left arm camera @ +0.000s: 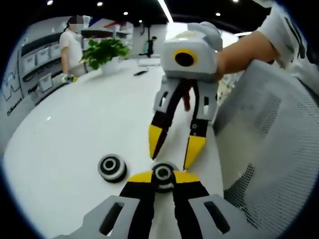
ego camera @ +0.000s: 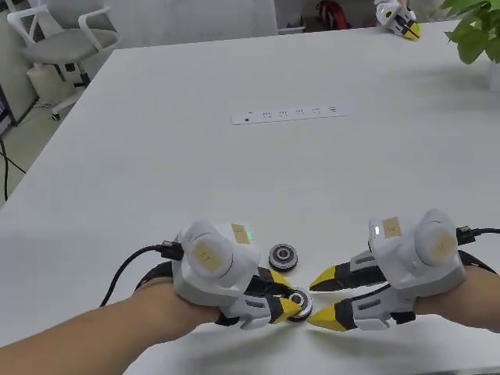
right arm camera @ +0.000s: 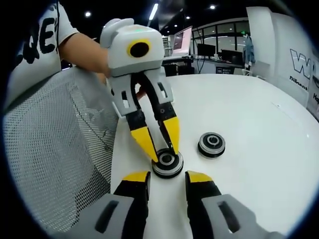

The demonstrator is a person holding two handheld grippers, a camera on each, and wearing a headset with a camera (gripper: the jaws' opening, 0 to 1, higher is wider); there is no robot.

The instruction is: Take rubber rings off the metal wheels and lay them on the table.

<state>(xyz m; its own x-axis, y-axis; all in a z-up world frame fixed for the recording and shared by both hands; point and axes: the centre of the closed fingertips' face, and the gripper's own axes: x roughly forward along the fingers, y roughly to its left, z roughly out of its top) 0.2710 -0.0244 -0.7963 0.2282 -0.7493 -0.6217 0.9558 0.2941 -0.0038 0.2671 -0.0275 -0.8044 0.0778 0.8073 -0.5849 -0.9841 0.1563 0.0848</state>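
Note:
A small metal wheel (ego camera: 298, 301) with a black rubber ring sits on the white table (ego camera: 234, 180) near its front edge. My left gripper (ego camera: 293, 304) is shut on it; the left gripper view has the wheel (left arm camera: 163, 174) pinched between the yellow tips of my left gripper (left arm camera: 163, 177). My right gripper (ego camera: 319, 298) faces it from the right, open, tips just short of the wheel. In the right gripper view, my right gripper (right arm camera: 167, 178) stands open just short of the held wheel (right arm camera: 167, 163). A second wheel (ego camera: 283, 256) (left arm camera: 111, 168) (right arm camera: 211, 144) lies free close by.
A flush power strip (ego camera: 289, 115) is set into the table's middle. A plant (ego camera: 478, 31) stands at the far right corner, another gripper (ego camera: 398, 17) lies at the far edge, and an office chair (ego camera: 62, 39) stands off the far left.

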